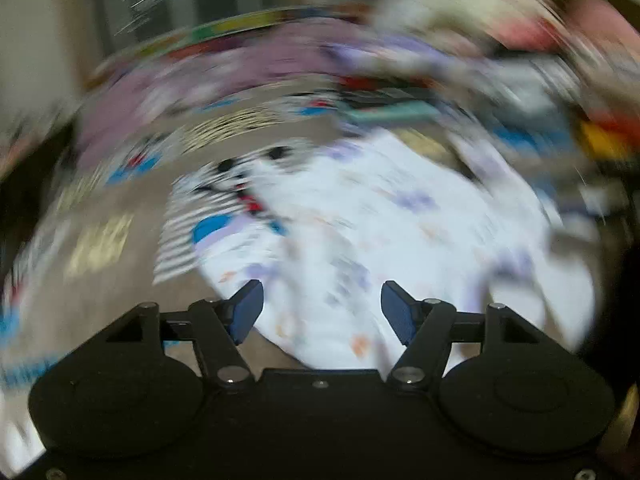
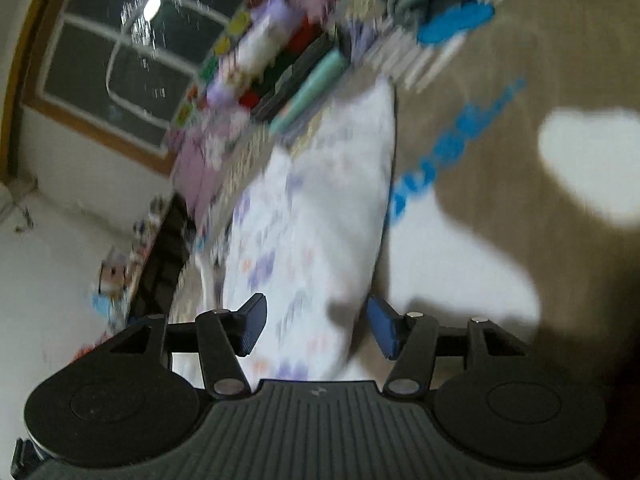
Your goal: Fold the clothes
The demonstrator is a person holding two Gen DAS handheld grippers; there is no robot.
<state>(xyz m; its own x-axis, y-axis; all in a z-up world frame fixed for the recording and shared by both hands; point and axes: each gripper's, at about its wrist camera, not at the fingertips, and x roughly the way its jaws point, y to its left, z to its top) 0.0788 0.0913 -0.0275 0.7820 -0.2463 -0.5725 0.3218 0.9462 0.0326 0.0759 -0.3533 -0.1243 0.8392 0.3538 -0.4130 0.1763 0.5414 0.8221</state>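
Observation:
A white garment (image 1: 372, 220) with small purple and orange prints lies spread on a tan patterned bedsheet (image 1: 120, 296). The left wrist view is heavily blurred. My left gripper (image 1: 322, 310) hangs just above the garment's near edge, its blue pads apart and nothing pinched between them. In the right wrist view the same white garment (image 2: 316, 216) stretches away from the gripper as a long strip. My right gripper (image 2: 316, 326) stands open over its near end, and the cloth lies below the gap, touching neither pad.
A pile of unfolded clothes (image 1: 480, 40) in purple, pink, red and teal lies at the far side of the bed. In the right wrist view a stack of folded clothes (image 2: 280, 80) sits beyond the garment, with a dark window (image 2: 132, 56) and white wall behind.

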